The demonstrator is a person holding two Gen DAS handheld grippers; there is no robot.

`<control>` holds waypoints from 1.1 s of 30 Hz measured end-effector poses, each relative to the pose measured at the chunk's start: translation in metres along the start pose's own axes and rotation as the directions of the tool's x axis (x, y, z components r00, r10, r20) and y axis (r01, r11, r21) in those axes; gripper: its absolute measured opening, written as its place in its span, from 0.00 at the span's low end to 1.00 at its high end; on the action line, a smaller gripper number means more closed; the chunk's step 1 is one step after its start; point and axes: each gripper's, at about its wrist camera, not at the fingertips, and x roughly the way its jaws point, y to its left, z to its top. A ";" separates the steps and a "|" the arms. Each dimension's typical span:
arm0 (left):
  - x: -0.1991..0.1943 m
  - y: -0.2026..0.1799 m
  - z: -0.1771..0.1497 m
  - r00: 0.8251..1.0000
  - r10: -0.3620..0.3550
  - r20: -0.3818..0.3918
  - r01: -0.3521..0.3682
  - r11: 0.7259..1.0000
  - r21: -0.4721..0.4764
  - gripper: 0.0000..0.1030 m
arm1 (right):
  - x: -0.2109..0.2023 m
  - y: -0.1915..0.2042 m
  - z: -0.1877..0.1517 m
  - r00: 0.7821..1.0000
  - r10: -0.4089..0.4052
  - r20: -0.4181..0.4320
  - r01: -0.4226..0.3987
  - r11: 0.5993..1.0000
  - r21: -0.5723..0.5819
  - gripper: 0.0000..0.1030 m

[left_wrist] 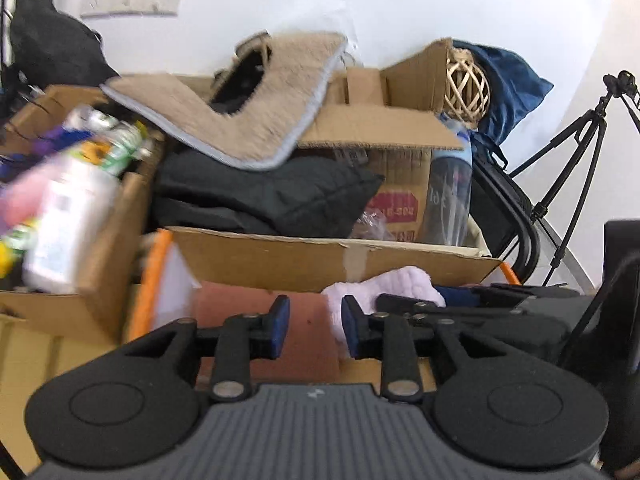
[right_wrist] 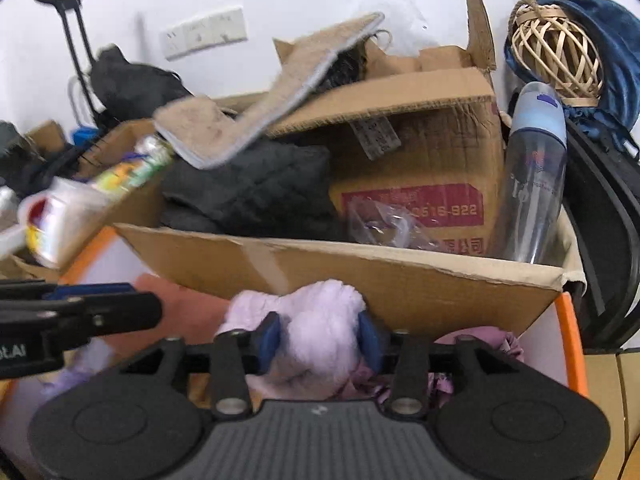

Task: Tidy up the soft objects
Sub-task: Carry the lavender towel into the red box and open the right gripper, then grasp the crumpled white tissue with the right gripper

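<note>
A fluffy lilac cloth [right_wrist: 316, 332] lies in the white basket with the orange rim [right_wrist: 573, 344], on a red-brown cloth [right_wrist: 180, 300] and beside a mauve one [right_wrist: 494, 340]. My right gripper [right_wrist: 319, 339] is open around the lilac cloth, which fills the gap between the blue pads without being squeezed. In the left wrist view the same lilac cloth [left_wrist: 396, 284] reaches the right-hand pad of my left gripper [left_wrist: 316, 330]. That gripper is open a little, with mainly the red-brown cloth [left_wrist: 240, 316] showing under the gap. The left gripper [right_wrist: 156, 312] also shows from the side at left.
A torn cardboard box [right_wrist: 360, 276] stands right behind the basket, holding a dark quilted cushion [right_wrist: 256, 192], a beige mat [right_wrist: 240, 120] and a clear bottle [right_wrist: 536, 168]. A wicker ball [right_wrist: 556, 52] rests on a blue cushion [right_wrist: 618, 40]. Another box of bottles [left_wrist: 68, 216] stands left; a tripod [left_wrist: 572, 160] stands right.
</note>
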 end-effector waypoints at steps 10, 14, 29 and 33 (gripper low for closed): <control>-0.177 -0.034 -0.023 0.986 0.049 0.162 -0.069 0.990 0.123 0.39 | -0.197 0.026 -0.009 0.990 0.016 0.138 -0.014 1.000 -0.020 0.58; -0.240 -0.052 -0.058 0.973 0.044 0.225 -0.089 0.977 0.194 0.44 | -0.281 0.032 -0.034 0.976 0.033 0.214 -0.024 0.999 -0.045 0.65; -0.427 -0.082 -0.390 0.812 0.093 0.577 -0.248 0.949 0.195 0.91 | -0.473 0.099 -0.379 0.866 -0.015 0.500 0.100 0.985 -0.144 0.83; -0.428 -0.079 -0.419 0.882 0.079 0.464 -0.177 0.969 0.171 0.91 | -0.477 0.102 -0.445 0.899 0.012 0.439 0.036 0.994 -0.101 0.82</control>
